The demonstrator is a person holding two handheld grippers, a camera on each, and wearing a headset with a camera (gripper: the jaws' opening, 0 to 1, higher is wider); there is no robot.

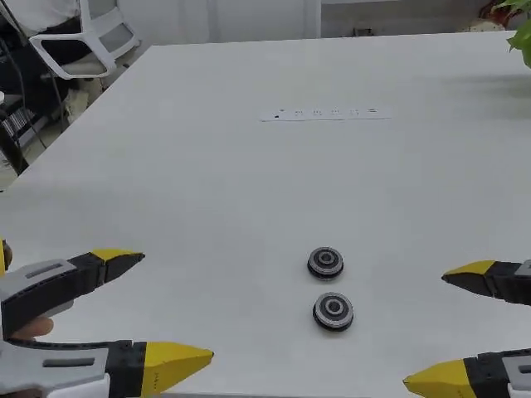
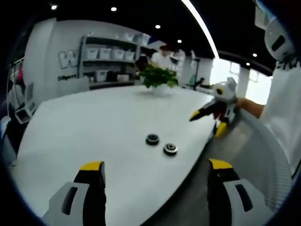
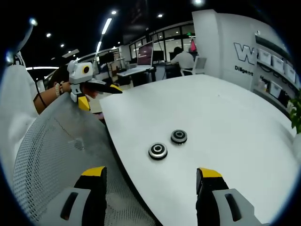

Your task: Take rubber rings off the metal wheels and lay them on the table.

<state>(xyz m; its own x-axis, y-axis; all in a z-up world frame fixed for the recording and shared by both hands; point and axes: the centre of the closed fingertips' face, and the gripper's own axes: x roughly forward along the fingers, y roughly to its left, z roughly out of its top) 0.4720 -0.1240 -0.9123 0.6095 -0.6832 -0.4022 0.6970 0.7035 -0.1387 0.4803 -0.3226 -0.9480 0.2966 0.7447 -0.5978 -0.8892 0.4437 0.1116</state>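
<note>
The left hand-held gripper (image 1: 176, 307) and the right hand-held gripper (image 1: 425, 330) hover with jaws apart, both empty, above the white surface (image 1: 249, 182). Between them lie two round metal wheels fitted with black rubber rings, the far wheel (image 1: 325, 262) just beside the near wheel (image 1: 333, 311).

Between left gripper (image 1: 176, 307) and right gripper (image 1: 425, 330), both with jaws spread wide, bare white table (image 1: 249, 182) broken by far wheel (image 1: 325, 262) and near wheel (image 1: 333, 311), close together yet apart, somewhat nearer the right gripper. Open passage to them from either side and from above. Well beyond the wheels, flat socket strip (image 1: 325, 114), low on the surface. Past the far left corner, white chair (image 1: 83, 46); at the far right edge, plant (image 1: 521, 33). Under the right gripper's jaws, grey mesh surface (image 3: 56, 141) just beside the table edge.
</note>
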